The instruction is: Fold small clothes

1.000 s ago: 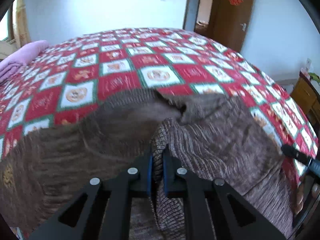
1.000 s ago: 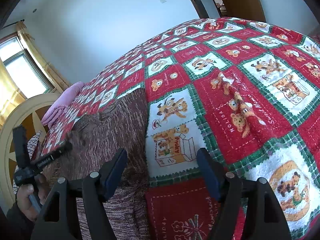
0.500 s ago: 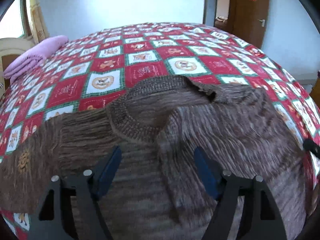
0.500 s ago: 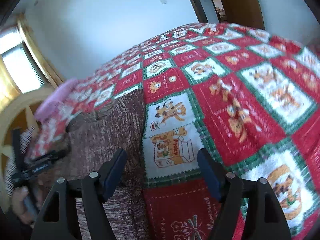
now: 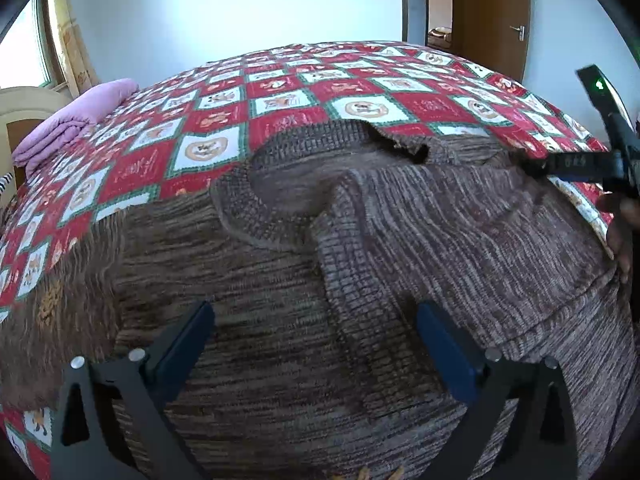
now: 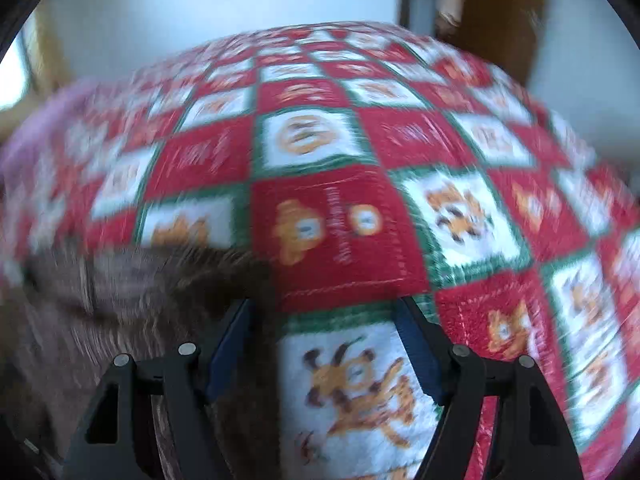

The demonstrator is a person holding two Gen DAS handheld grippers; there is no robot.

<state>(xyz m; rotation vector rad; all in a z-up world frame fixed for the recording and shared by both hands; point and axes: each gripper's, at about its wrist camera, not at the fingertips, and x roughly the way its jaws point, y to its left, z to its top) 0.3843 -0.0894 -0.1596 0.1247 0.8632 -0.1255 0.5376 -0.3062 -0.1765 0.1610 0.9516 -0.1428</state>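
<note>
We note the brown knitted sweater (image 5: 360,264) spread on the bed over the red, white and green patchwork quilt (image 5: 288,92), neck opening toward the far side. One part of it lies folded across the body, its ribbed edge running down the middle of the left wrist view.

Left gripper (image 5: 316,344): tilted steeply down over the sweater, low in the frame. Its jaws are opening and stand wide apart. The folded ribbed edge lies between the two blue pads (image 5: 444,344), but neither pad presses on it; we see knit on both sides of each finger. Nothing is pinched.

Right gripper (image 6: 324,344): also angled down toward the bed. The right wrist view is heavily smeared, so fine detail is lost. Its jaws stand spread. The left finger sits over the dark edge of the sweater (image 6: 132,292); the right finger sits over the quilt (image 6: 340,224). The border of the sweater falls between the fingers, close to the left one. We cannot tell whether the left pad touches the knit; no cloth is clamped.

In the left wrist view the right gripper's body (image 5: 592,152) shows at the right border, dark with a small green light, with the holding hand (image 5: 622,236) just below it, beside the sweater's right edge.

At the far left of the bed lies a folded pink blanket (image 5: 72,124). A brown door (image 5: 492,12) stands open past the far corner
</note>
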